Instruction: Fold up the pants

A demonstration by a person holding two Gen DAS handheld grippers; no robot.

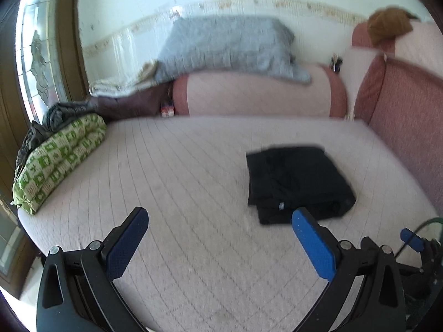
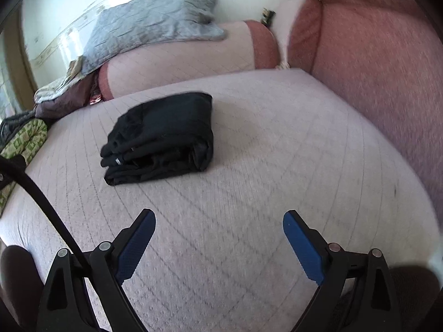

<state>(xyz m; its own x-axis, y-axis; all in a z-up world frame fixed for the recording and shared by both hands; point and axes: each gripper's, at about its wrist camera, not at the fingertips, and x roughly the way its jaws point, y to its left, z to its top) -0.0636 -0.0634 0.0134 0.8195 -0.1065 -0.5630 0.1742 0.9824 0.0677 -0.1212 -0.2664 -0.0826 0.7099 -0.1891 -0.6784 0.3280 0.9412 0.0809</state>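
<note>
My left fingers were spread wide with nothing between them, hovering over the quilted pale pink sofa seat. My right fingers were spread just as wide and also held nothing, above the same seat. The black pants lay folded into a compact stacked bundle on the seat, just ahead of my left fingers' right-hand pad and apart from it; from my right fingers the pants sat ahead and to the left, well clear of both pads. A black cable crossed in front of my right fingers' left side. Farther ahead of the pants, a pink bolster cushion ran along the back of the seat with a grey quilted blanket draped over it. To the far left of my left fingers lay a green-and-white patterned bundle, and to the right rose the reddish sofa cushion with a brown cap perched on top.
</note>
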